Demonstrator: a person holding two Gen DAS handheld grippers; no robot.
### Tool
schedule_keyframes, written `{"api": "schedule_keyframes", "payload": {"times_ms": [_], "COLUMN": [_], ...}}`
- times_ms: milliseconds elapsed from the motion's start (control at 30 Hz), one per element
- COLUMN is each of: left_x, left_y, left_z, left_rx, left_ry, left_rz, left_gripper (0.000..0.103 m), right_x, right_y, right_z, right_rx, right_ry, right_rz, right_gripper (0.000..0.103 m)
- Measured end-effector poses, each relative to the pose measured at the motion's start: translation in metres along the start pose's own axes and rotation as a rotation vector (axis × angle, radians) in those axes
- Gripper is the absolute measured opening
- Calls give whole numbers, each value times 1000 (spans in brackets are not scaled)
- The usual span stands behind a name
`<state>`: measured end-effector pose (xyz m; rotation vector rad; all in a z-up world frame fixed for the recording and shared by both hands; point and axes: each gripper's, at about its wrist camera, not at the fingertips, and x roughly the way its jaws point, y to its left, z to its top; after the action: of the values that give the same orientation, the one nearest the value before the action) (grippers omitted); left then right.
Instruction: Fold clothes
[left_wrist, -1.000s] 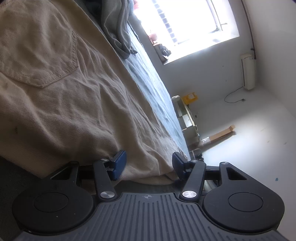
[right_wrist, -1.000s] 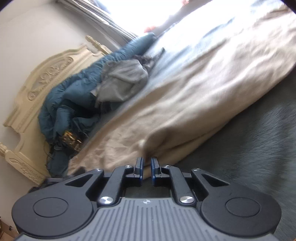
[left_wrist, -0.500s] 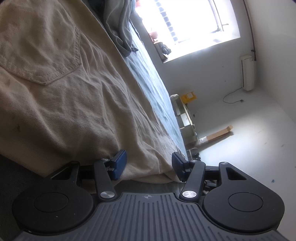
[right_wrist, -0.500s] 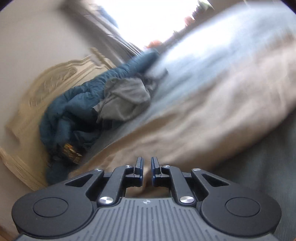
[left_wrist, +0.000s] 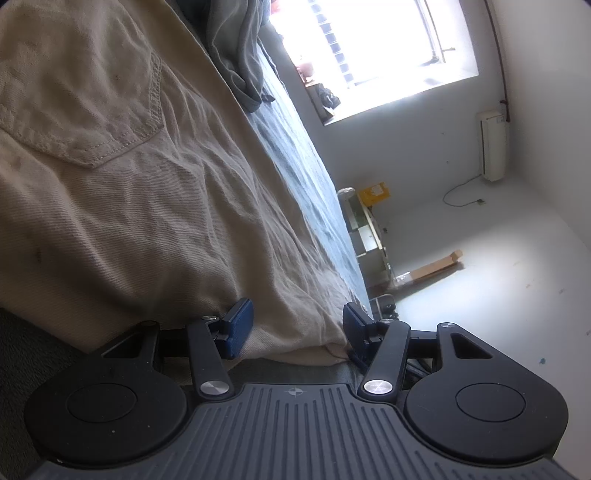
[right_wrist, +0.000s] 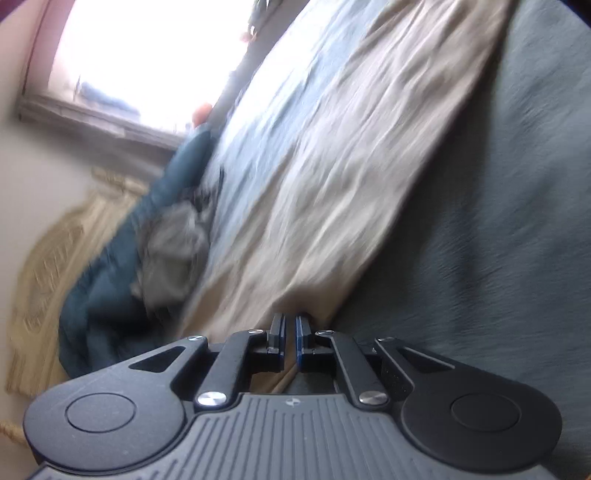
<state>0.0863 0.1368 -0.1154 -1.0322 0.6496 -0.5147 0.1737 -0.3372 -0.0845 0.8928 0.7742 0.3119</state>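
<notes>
Left gripper (left_wrist: 297, 326) sits half-spread around the khaki trousers' (left_wrist: 147, 206) corner on the bed (left_wrist: 306, 192) — pads not clearly pinching, so cloth could slip if lifted. Right gripper (right_wrist: 290, 341) nearly pressed together at the trousers' (right_wrist: 351, 177) edge, grip unclear — tilted downward, view blurred.

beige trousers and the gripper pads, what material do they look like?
Beige trousers: looks like woven cotton twill, matte; fine diagonal ribbing, soft creases and a double-stitched patch pocket suggest it. Pads on the left hand-held gripper: blue, matte, finely textured faces, probably rubber or soft plastic; the pictures can't settle which.
</notes>
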Motion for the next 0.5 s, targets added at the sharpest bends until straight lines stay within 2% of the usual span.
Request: {"api": "schedule_keyframes", "payload": {"times_ms": [67, 133, 267, 367, 433, 500], "left_x": [0, 0, -1, -1, -1, -1], "left_y": [0, 1, 1, 0, 0, 0], "left_z": [0, -1, -2, -1, 0, 1], "left_rx": [-1, -2, -20, -24, -26, -25], "left_ry": [1, 2, -3, 0, 6, 14], "left_rz": [-1, -2, 2, 9, 8, 5], "left_gripper": [56, 56, 56, 56, 56, 56], "right_x": [-14, -15, 12, 50, 66, 62], "right_y": [18, 48, 123, 154, 148, 129], "right_z": [-4, -15, -69, -113, -127, -132], "right_rx": [-105, -244, -654, -866, -949, -982], "right_ry": [-60, -72, -59, -29, -8, 6], "right_rz": [-4, 19, 76, 27, -58, -133], "right_gripper": [11, 11, 11, 11, 11, 7]}}
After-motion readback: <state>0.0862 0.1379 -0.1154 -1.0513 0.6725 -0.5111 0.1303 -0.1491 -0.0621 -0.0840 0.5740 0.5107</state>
